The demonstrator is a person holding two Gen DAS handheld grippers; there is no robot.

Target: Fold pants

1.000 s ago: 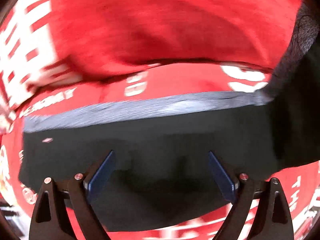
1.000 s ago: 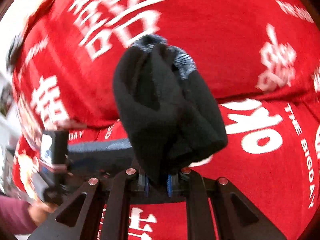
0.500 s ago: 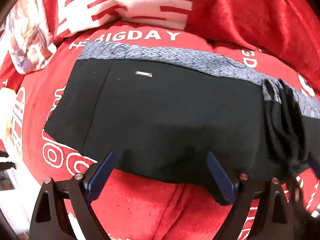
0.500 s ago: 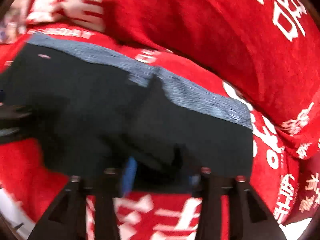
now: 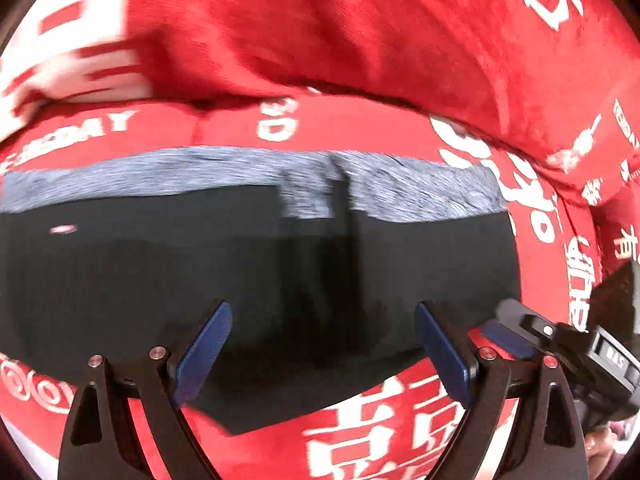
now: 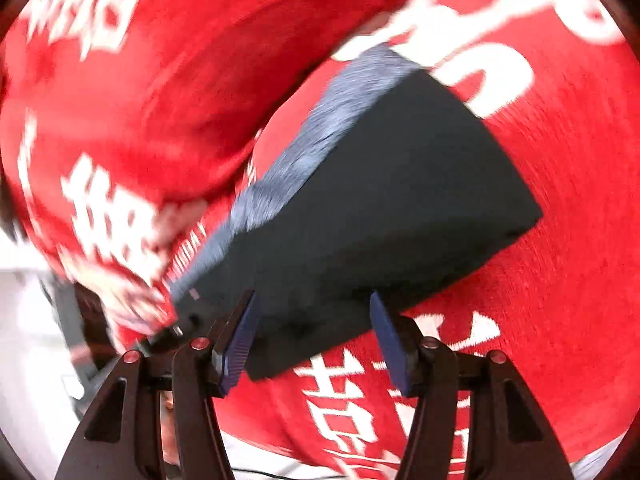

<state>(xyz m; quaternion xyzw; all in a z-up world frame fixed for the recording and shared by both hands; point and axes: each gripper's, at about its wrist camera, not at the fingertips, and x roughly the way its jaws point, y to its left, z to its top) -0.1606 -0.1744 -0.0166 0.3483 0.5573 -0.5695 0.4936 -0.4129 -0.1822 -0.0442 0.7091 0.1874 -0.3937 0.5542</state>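
Observation:
Black pants with a grey waistband lie flat and folded on a red blanket; they also show in the right wrist view. My left gripper is open and empty over the pants' near edge. My right gripper is open and empty, its blue pads either side of the pants' near edge. The right gripper's body shows at the lower right of the left wrist view.
A red blanket with white lettering covers the whole surface and bunches up in a ridge behind the pants. A pale floor or edge shows at the left of the right wrist view.
My right gripper let go of the bunched pants fabric and opened. The pants now lie flat, folded over. Both cameras have shifted and the views are blurred with motion.

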